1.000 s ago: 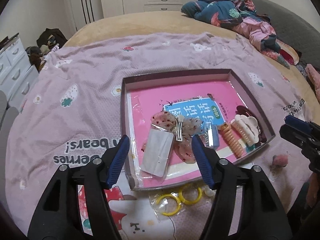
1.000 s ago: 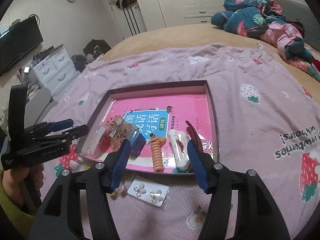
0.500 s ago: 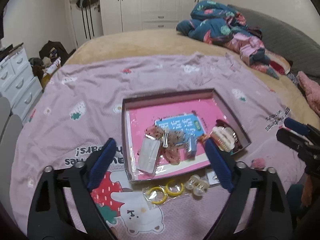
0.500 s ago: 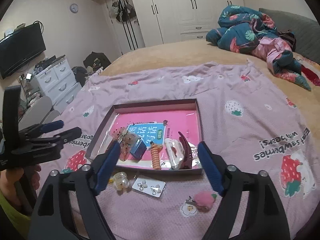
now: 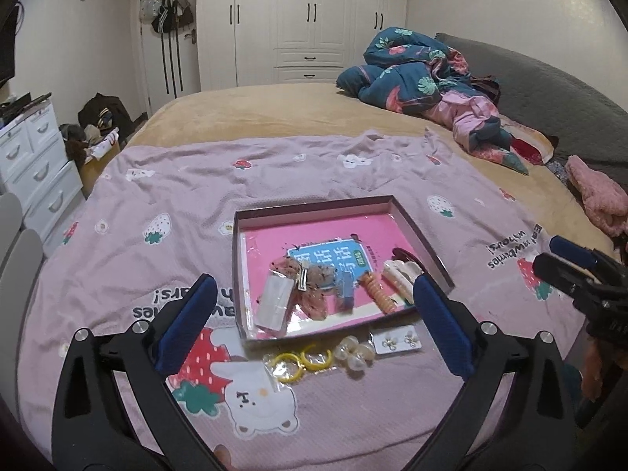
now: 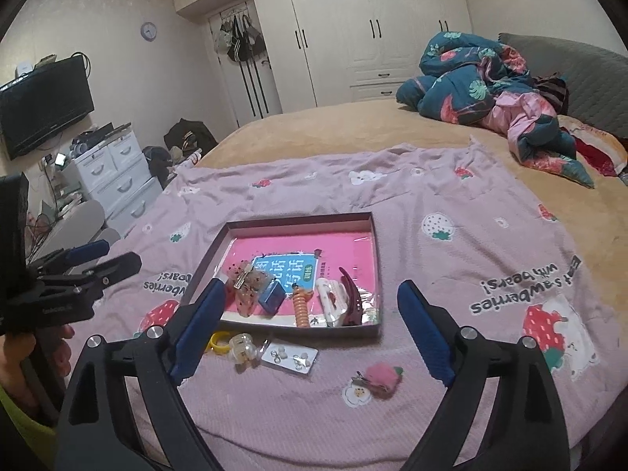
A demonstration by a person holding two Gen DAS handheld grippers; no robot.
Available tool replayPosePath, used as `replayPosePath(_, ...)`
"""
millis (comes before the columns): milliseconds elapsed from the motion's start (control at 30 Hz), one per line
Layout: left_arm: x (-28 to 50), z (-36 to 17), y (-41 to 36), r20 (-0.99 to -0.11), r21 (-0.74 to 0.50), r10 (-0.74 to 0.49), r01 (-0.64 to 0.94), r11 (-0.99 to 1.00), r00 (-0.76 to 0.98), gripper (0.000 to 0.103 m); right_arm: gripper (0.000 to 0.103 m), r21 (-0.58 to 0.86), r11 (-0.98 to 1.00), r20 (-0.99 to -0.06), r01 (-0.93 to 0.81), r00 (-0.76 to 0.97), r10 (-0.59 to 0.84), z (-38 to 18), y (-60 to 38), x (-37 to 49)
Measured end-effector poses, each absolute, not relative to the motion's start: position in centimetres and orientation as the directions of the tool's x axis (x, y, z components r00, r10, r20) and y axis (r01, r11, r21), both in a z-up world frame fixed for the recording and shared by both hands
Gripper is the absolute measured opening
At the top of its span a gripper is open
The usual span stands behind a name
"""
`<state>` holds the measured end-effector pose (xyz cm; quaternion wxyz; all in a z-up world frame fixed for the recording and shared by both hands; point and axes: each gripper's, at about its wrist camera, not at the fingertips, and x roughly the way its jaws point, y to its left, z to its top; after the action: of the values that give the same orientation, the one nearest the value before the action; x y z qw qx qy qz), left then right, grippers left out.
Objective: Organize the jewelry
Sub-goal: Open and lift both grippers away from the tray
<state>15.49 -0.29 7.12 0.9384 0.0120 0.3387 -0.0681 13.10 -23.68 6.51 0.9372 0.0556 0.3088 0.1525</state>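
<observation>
A shallow box tray (image 5: 314, 204) (image 6: 298, 218) with a pink liner lies on the pink blanket. It holds hair clips, a white packet (image 5: 274, 306), a blue box (image 6: 272, 295), an orange coil tie (image 6: 301, 308), a white claw clip (image 5: 398, 274) and a dark red clip (image 6: 353, 294). In front of the tray lie yellow rings (image 5: 298, 361), pearl pieces (image 5: 355, 353), an earring card (image 5: 398, 340) (image 6: 290, 358) and a pink fuzzy clip (image 6: 382, 376). My left gripper (image 5: 314, 318) and right gripper (image 6: 310, 329) are both open and empty, held above the near blanket.
The pink blanket (image 5: 157, 274) covers a tan bed. A bunched blue floral quilt (image 5: 412, 66) lies at the far right. White drawers (image 5: 31, 165) and a TV (image 6: 43, 106) stand at the left, wardrobes at the back.
Both grippers have pulled back and up from the tray and opened wider. The tray looks smaller, and the loose items in front of it have come into view.
</observation>
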Motion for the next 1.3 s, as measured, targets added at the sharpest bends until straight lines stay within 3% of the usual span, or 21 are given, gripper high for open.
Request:
replayPosePath(667,9.7,5.7,-2.0,-0.627,-0.008,-0.134,0.166,0.986,0.768,0.094,0.096,0.192,0.949,-0.489,-0.249,0.814,0.312,8.1,-26.5,7.0)
replayPosePath(1300,6.6,1.8,-0.9,-0.687,0.001,-0.12,0.166,0.986,0.717,0.094,0.097,0.142,0.947,-0.53,-0.287,0.786,0.318,6.1,-24.6,4.6)
